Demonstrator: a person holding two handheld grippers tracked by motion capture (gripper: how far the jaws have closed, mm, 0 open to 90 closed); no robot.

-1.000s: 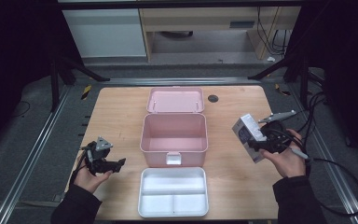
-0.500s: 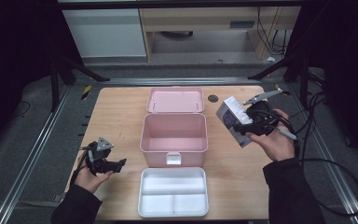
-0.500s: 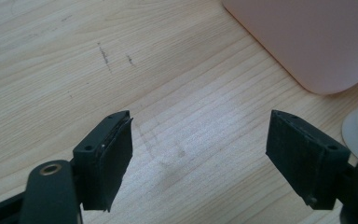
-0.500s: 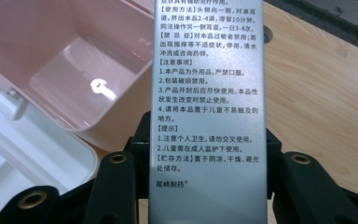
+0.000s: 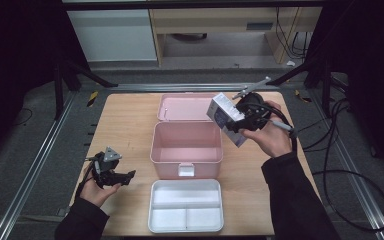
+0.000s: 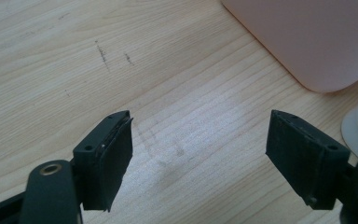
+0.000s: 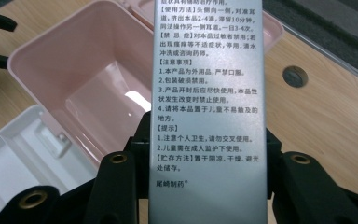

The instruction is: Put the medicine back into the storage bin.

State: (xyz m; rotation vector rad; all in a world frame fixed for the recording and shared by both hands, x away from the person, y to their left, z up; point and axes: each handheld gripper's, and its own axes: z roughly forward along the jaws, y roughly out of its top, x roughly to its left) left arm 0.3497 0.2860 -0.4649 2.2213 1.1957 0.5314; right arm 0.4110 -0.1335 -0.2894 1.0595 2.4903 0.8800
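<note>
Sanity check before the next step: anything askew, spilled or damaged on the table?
Nothing stands out. The open pink plastic box sits square with its lid laid flat behind it; the white divided tray lies in front, empty. The right gripper holds the grey printed carton tilted above the box. No spills or damage show.

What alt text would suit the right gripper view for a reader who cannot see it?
The right tongs grip a silver carton printed with Chinese text. Behind it sit an open pink box and a white divided tray on a wooden table.
</note>
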